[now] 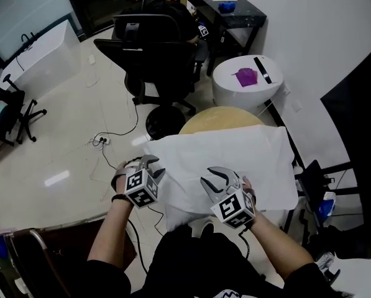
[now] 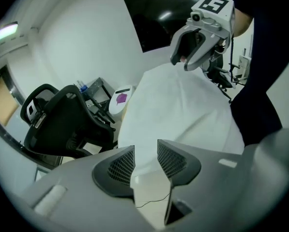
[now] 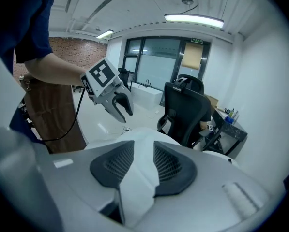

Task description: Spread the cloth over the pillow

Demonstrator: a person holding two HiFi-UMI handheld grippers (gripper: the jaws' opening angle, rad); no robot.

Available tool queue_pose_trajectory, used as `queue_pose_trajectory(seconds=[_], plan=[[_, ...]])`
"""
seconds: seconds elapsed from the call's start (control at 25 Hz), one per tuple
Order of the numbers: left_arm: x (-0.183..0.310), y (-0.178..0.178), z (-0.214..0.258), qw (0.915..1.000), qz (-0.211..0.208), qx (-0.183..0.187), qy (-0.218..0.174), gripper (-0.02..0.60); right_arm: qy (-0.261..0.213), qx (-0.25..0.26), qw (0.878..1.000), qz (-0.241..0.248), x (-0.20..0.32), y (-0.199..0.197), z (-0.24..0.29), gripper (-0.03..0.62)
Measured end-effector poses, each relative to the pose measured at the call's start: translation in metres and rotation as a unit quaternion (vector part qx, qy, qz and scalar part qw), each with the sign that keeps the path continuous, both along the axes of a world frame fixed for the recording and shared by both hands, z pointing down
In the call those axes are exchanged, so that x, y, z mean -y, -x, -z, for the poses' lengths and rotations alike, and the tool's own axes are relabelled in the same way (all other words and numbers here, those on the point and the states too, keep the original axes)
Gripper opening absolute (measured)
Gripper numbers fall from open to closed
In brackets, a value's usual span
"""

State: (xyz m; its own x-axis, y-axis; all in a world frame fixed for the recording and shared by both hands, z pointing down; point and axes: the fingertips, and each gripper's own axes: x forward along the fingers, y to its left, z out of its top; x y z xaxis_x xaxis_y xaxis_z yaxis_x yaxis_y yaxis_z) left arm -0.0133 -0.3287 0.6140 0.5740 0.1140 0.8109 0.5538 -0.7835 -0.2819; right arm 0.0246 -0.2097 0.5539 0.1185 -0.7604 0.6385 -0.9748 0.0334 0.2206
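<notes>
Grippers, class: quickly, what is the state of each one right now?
Left gripper: open, nothing between its jaws.
Right gripper: closed on a fold of the white cloth.

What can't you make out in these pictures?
The pillow: head view, wholly under the cloth, if there at all.
The purple thing on the round white stand: head view, too small to name.
The yellow table: head view, mostly covered by the cloth; only its far rim shows.
</notes>
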Motion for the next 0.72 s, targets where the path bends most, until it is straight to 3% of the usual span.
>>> queue_pose_trajectory(seconds=[0.2,0.36,0.56,0.72], plan=[[-0.053,0.064,-0.023,0.9985,-0.028,0.047,-0.006,0.141,0.001,0.002,0.999,0.054,-0.019,0.04,-0.005,0.138],[-0.08,0.105,-0.04,0.9973,0.0,0.07,-0.021,0.152,0.002,-0.015,0.994,0.104,-0.038,0.072,-0.007,0.138],[-0.086,0.124,-0.054,0.9943,0.038,0.065,-0.075,0.153,0.027,-0.034,0.986,0.16,-0.059,0.111,-0.033,0.138],[-0.073,0.123,-0.074,0.9894,0.022,0.072,-0.124,0.175,0.059,-0.096,0.975,0.191,-0.056,0.127,-0.058,0.138]])
